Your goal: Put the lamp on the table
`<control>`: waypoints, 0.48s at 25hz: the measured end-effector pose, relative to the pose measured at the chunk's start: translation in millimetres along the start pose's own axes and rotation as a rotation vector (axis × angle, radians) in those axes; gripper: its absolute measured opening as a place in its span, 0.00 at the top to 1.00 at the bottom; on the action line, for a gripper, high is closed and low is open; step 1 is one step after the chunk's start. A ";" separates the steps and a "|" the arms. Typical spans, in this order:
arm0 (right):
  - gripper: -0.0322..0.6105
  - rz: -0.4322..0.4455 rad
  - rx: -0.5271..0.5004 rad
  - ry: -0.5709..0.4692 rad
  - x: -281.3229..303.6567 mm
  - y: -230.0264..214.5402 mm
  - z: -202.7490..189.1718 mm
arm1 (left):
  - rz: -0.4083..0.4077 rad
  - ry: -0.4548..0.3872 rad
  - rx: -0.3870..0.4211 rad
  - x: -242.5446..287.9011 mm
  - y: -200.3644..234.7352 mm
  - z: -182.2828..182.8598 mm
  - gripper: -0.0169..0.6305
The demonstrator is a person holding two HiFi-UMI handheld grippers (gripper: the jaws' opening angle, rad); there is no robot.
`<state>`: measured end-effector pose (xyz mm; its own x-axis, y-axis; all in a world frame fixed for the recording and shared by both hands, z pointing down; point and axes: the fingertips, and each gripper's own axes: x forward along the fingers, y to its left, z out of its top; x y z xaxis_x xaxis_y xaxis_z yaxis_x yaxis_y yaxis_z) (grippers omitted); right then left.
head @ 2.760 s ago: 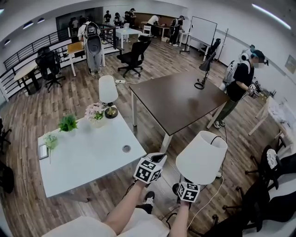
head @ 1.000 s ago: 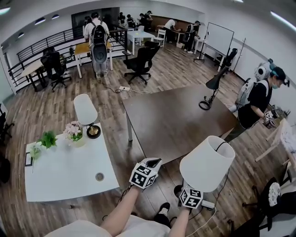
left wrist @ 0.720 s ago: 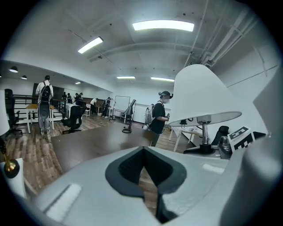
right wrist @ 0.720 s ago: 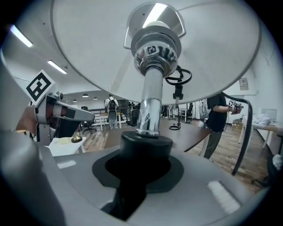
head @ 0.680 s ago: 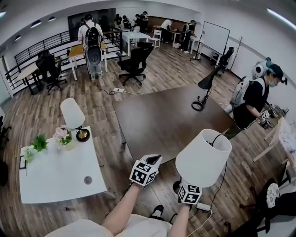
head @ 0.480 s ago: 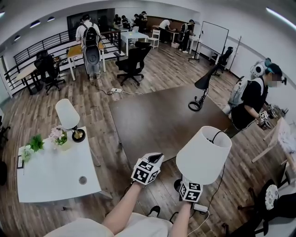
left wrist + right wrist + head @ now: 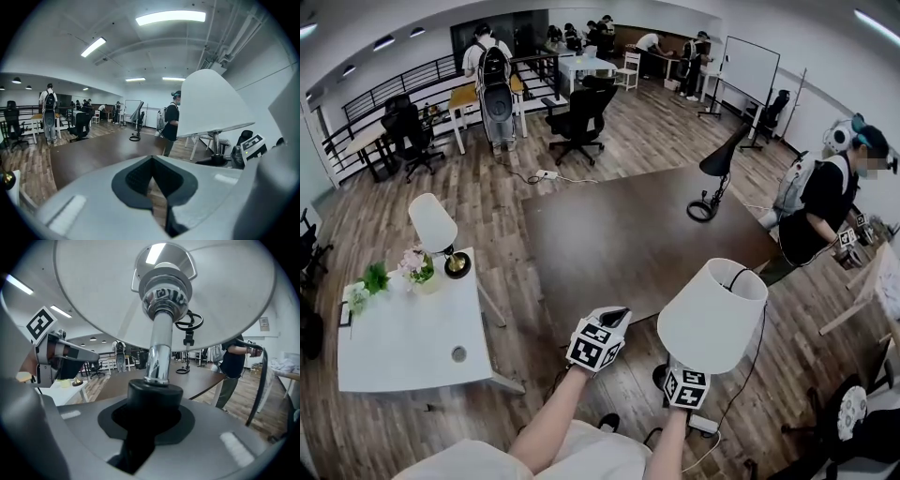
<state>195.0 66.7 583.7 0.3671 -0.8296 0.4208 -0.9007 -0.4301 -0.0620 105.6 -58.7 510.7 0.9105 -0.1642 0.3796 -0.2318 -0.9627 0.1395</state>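
By the table point(image 7: 619, 244), right gripper point(image 7: 152, 408) jaws clamp the lamp point(image 7: 712, 314) (upright) — left gripper point(image 7: 152, 164) jaws together.

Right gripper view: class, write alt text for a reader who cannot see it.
The right gripper is shut on the black collar of a white-shaded table lamp with a chrome stem, its shade filling the top. A long dark brown table lies beyond.

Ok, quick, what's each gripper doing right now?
Left gripper: closed, nothing in it.
Right gripper: closed on the lamp, at the bottom of its stem.
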 end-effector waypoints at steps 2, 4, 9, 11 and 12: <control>0.79 0.010 0.000 0.010 0.9 -7.0 -5.7 | 0.017 -0.002 -0.010 3.8 -1.3 -0.5 0.97; 0.79 0.006 -0.005 0.016 0.1 -15.1 -12.0 | 0.024 -0.005 -0.016 6.8 -6.1 -3.7 0.97; 0.79 0.022 -0.008 0.005 15.3 -32.6 -6.8 | 0.014 0.027 0.005 29.4 -16.9 -11.4 0.97; 0.79 0.018 -0.004 0.012 17.9 -38.8 -9.6 | 0.007 0.045 0.007 37.9 -22.2 -17.9 0.97; 0.79 0.020 -0.002 0.011 19.6 -42.0 -10.1 | 0.008 0.046 0.001 42.5 -23.3 -19.2 0.97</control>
<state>237.7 72.2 603.6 0.3469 -0.8339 0.4293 -0.9081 -0.4132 -0.0688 143.1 -39.1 541.1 0.8918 -0.1618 0.4224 -0.2388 -0.9615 0.1358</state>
